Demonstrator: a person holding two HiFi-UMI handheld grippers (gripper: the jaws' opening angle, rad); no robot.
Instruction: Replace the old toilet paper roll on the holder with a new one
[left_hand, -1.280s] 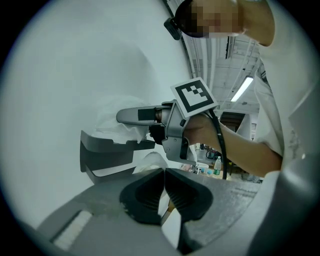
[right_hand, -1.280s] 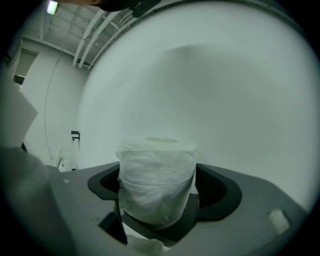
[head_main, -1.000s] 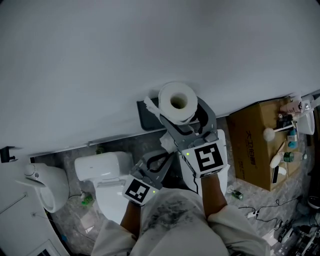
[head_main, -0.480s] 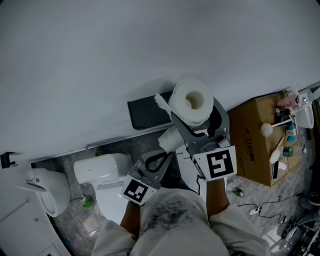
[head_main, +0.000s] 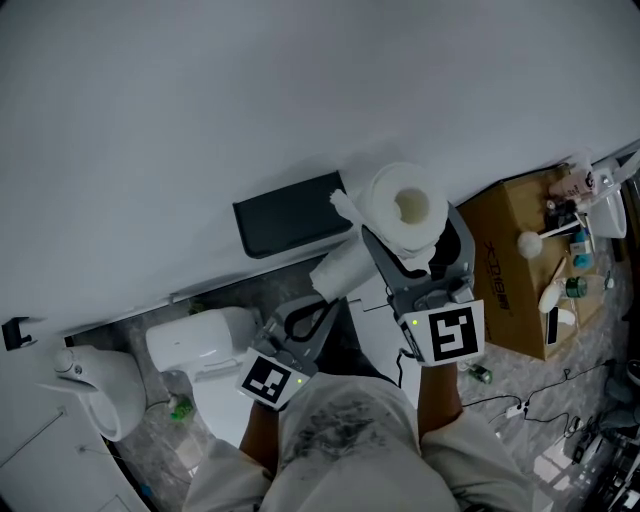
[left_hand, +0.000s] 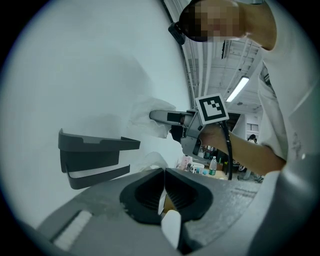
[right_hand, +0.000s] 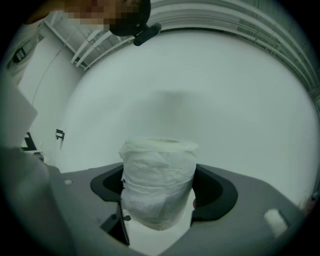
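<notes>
My right gripper (head_main: 408, 218) is closed on a white toilet paper roll (head_main: 403, 206), held up near the wall; the jaws clamp its sides and a loose sheet wraps it (right_hand: 157, 185). The black wall holder (head_main: 290, 212) hangs to the roll's left, with nothing on its bar (left_hand: 95, 172). My left gripper (head_main: 320, 303) is lower, below the holder, shut on a thin tan and white edge (left_hand: 166, 200). This seems to be the wall of a second, smaller white roll (head_main: 337, 270) that sticks out ahead of the gripper.
A white toilet (head_main: 200, 345) stands below at the left, with another white fixture (head_main: 95, 375) further left. At the right, an open cardboard box (head_main: 510, 270) holds bottles and brushes. Cables (head_main: 510, 410) lie on the floor.
The right gripper has carried the roll rightward along the wall, away from the holder, which now shows in full. The left gripper has barely shifted.
</notes>
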